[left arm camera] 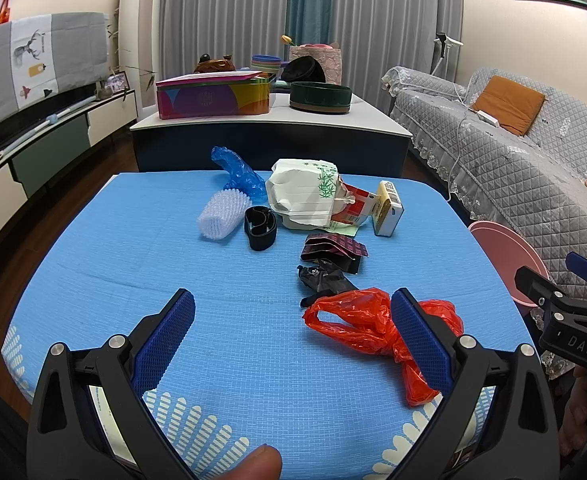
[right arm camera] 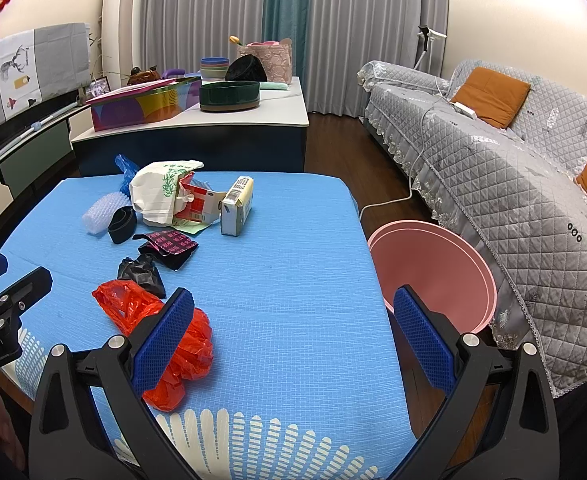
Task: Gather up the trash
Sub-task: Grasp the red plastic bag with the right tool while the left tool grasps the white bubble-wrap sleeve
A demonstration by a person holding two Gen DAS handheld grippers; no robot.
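Note:
Trash lies on a blue mat (left arm camera: 133,264): a red plastic bag (left arm camera: 357,320), a black crumpled bag (left arm camera: 325,278), a dark foil wrapper (left arm camera: 333,250), a black band (left arm camera: 259,227), a white foam net (left arm camera: 223,216), a blue bag (left arm camera: 237,168), a white paper bag (left arm camera: 303,196) and a yellow carton (left arm camera: 389,208). My left gripper (left arm camera: 293,312) is open above the mat, its right finger over the red bag. My right gripper (right arm camera: 293,312) is open, its left finger over the red bag (right arm camera: 133,304). A pink bin (right arm camera: 433,272) stands right of the table.
A grey quilted sofa (right arm camera: 513,168) runs along the right. A second table (left arm camera: 373,120) behind holds a colourful tin box (left arm camera: 213,98) and a dark green round container (left arm camera: 320,98). A TV cabinet (left arm camera: 33,148) is at left.

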